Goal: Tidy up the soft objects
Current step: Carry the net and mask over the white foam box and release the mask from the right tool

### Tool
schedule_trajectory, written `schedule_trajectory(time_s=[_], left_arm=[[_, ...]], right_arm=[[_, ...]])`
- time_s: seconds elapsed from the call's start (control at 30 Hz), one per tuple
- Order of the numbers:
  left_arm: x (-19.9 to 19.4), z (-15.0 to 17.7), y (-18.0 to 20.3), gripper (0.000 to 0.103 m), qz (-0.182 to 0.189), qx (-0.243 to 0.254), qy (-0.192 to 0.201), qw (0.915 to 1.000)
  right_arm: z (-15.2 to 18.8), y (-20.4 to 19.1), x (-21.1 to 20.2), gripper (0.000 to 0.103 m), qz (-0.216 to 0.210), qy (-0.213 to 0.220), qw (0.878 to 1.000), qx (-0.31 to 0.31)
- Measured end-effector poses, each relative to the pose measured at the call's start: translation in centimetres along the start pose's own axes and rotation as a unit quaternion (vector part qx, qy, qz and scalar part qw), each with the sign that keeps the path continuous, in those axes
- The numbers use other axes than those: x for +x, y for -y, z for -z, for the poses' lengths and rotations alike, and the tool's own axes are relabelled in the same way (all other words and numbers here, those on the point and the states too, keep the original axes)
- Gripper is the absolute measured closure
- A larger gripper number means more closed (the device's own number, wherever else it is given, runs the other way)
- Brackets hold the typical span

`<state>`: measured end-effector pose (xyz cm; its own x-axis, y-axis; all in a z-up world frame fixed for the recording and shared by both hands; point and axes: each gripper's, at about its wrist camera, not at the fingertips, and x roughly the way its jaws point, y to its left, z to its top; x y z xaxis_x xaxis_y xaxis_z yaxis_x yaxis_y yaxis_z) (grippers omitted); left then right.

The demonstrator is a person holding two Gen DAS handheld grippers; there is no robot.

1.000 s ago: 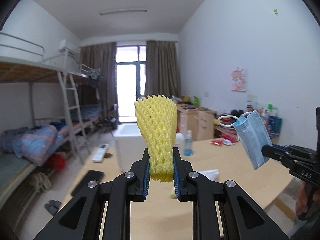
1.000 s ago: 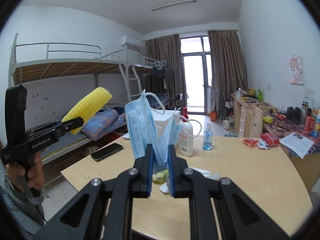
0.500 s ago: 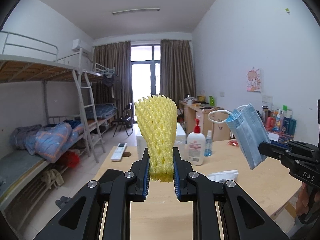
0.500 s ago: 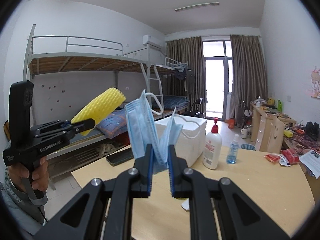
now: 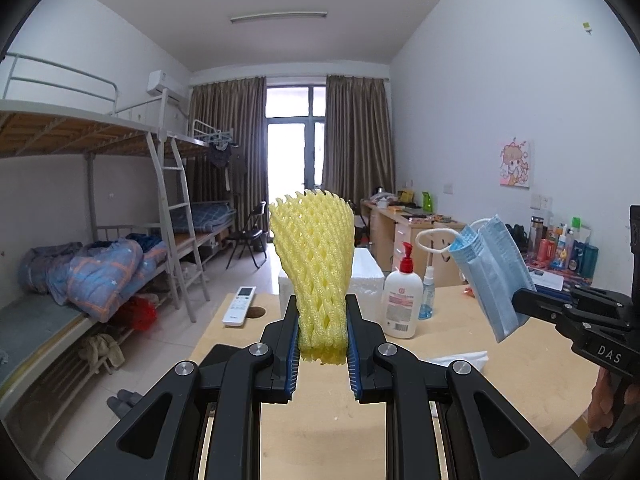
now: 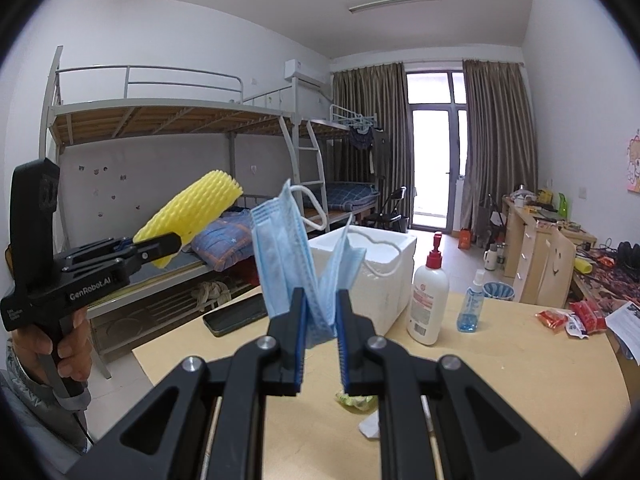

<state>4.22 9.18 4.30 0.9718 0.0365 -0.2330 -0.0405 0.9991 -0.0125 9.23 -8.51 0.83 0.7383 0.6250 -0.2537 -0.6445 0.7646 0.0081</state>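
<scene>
My left gripper [image 5: 322, 340] is shut on the lower end of a yellow foam net sleeve [image 5: 314, 264], which stands upright above the wooden table [image 5: 320, 432]. In the right wrist view the same yellow sleeve [image 6: 192, 216] sticks out of the left gripper [image 6: 168, 246] at the left. My right gripper [image 6: 320, 320] is shut on a folded blue face mask [image 6: 286, 256] with white ear loops; that mask [image 5: 490, 272] and the right gripper [image 5: 520, 304] show at the right of the left wrist view. A white foam box [image 6: 376, 272] stands on the table behind the mask.
On the table stand a white pump bottle [image 6: 428, 304] and a small blue spray bottle [image 6: 472, 308]. A black phone [image 6: 236, 316] and a white remote [image 5: 239, 306] lie near the left edge, crumpled tissue [image 6: 356, 398] near the front. Bunk beds [image 5: 100, 248] line the left wall; a cluttered desk [image 6: 532, 236] stands at right.
Both grippers have swung across the room with their loads still gripped. The pump bottle, foam box and bunk beds now sit more central in both views.
</scene>
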Motion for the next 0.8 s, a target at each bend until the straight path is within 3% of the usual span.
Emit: schedule_trajectory(time_s=[0.8], left_arm=[[6.8,-2.9,-2.3,0.082,0.036,-0.004,-0.025,0.9990]], right_arm=[[-4.7,2.0,6.4,0.086,0.015,-0.016,1.000,0.013]])
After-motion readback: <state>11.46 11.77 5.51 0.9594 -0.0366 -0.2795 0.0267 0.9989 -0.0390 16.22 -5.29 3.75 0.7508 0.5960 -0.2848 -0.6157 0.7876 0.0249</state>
